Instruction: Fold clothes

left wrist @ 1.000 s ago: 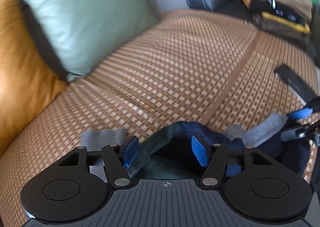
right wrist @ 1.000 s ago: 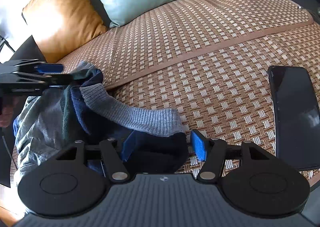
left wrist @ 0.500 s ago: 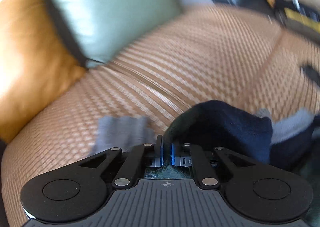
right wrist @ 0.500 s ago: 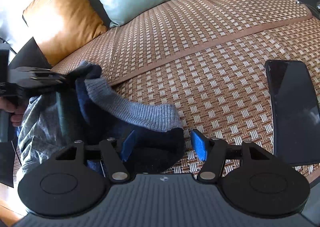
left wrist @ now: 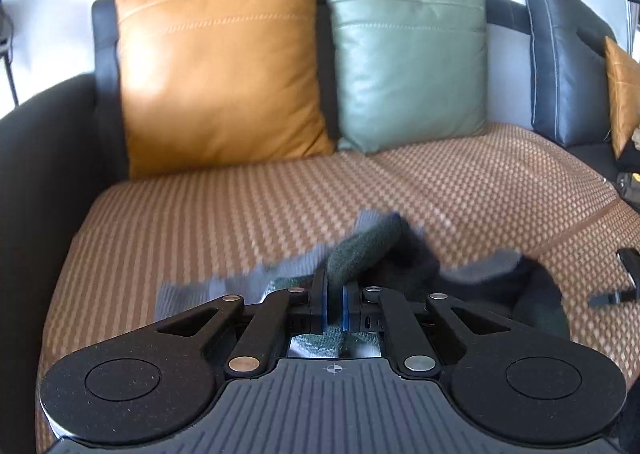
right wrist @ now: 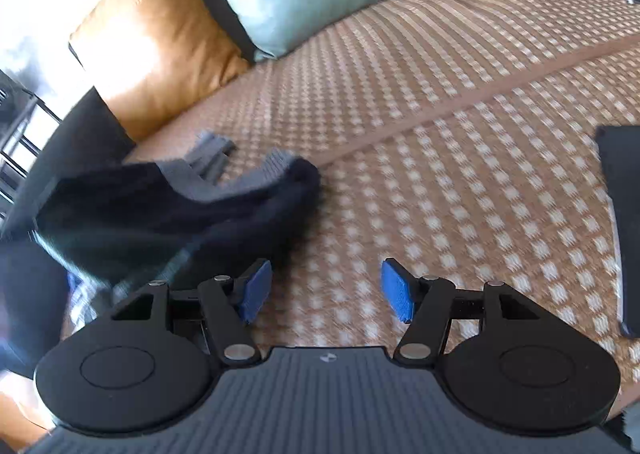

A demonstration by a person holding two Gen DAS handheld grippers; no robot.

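Observation:
A dark navy and green knit sweater (left wrist: pixel 372 250) with grey ribbed cuffs lies bunched on the woven sofa mat (left wrist: pixel 240 205). My left gripper (left wrist: pixel 334 304) is shut on a fold of the sweater, green knit showing between and behind the blue pads. In the right wrist view the sweater (right wrist: pixel 168 209) is blurred at the left, lifted off the mat. My right gripper (right wrist: pixel 325 290) is open and empty over the mat, just right of the sweater.
An orange cushion (left wrist: pixel 216 65) and a green cushion (left wrist: pixel 408 61) lean on the dark sofa back. A black phone (right wrist: pixel 624 221) lies on the mat at the right. A dark cushion (left wrist: pixel 564 61) stands at the far right.
My left gripper closed on the sweater and pulled it up and leftward. The sweater slid out from between my right gripper's fingers, which stayed open.

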